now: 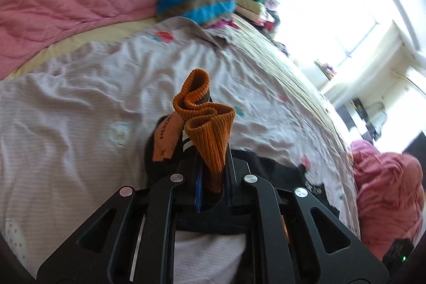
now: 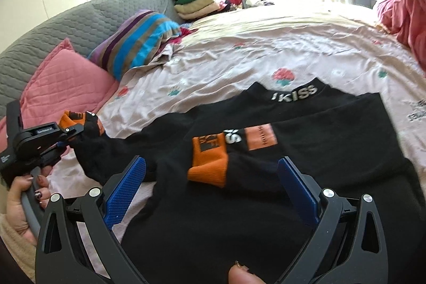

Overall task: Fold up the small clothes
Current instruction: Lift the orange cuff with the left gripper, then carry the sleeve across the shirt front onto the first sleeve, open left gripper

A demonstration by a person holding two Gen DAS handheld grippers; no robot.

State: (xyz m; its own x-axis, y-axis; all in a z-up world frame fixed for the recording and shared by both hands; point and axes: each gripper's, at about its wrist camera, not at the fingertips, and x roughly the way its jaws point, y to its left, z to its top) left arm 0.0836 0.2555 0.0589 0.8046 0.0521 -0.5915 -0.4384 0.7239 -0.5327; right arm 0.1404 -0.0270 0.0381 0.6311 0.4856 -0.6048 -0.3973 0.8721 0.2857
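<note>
Two soft, light black-and-orange socks: one (image 1: 210, 140) pinched at its ribbed cuff in clenched left gripper (image 1: 213, 172) above bed (image 1: 80, 97), other (image 2: 213, 161) flat on black garment (image 2: 332, 129) between released right gripper (image 2: 210, 190) jaws; best taken by cuff.

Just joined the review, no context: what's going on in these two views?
A person with two handheld grippers is folding a black garment laid out on a bed. The left gripper is shut on an orange ribbed cuff, lifting that sleeve end. The right gripper is open over the other orange cuff, which lies on the garment.
</note>
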